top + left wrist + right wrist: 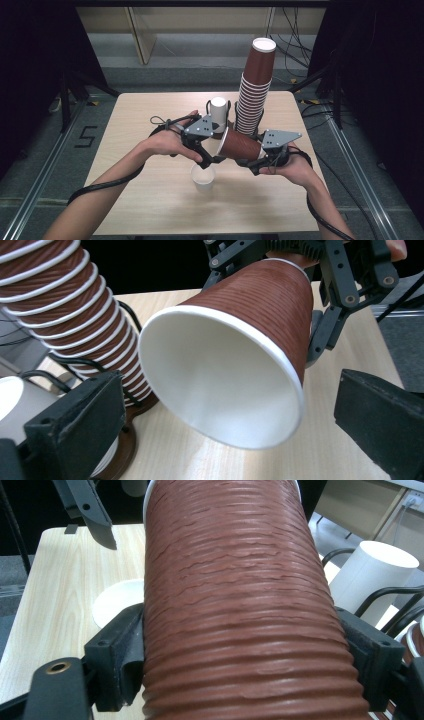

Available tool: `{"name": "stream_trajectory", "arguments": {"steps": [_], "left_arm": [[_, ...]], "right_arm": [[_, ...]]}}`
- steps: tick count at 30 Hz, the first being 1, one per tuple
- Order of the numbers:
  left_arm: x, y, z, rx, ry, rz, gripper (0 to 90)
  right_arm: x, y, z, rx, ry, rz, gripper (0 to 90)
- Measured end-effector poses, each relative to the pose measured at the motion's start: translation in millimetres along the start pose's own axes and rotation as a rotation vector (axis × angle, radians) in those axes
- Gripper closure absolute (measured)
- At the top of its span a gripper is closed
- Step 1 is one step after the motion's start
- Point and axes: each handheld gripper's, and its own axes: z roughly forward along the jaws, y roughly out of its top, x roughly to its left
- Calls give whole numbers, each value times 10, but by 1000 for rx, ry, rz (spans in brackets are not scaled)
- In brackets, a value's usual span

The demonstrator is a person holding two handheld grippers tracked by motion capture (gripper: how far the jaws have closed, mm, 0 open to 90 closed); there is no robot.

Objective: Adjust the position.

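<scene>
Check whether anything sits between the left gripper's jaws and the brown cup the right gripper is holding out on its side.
Nothing visible does. The brown cup, clamped in the right gripper, points its open mouth at the left gripper, whose jaws stand apart with only bare table between them.

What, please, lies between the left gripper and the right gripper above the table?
In the high view, a brown ribbed paper cup, held on its side by the right gripper, spans the gap; its open mouth faces the left gripper.

Black grippers (212,159), grey three-cornered plates, black cables, bare forearms.
</scene>
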Motion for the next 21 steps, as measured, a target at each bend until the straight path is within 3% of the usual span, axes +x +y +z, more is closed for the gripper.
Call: {"name": "stream_trajectory", "arguments": {"steps": [12, 16, 17, 18, 21], "left_arm": [[29, 50, 85, 0, -34, 23, 0], [30, 51, 103, -5, -43, 20, 0], [30, 47, 109, -2, -45, 22, 0], [28, 44, 115, 2, -46, 23, 0], [32, 34, 124, 9, -52, 34, 0]], "right_arm": [[34, 19, -2, -1, 18, -13, 196], [44, 47, 16, -13, 8, -44, 197], [68, 50, 16, -8, 13, -18, 197], [44, 58, 21, -14, 16, -53, 197], [56, 73, 31, -13, 23, -50, 197]]}}
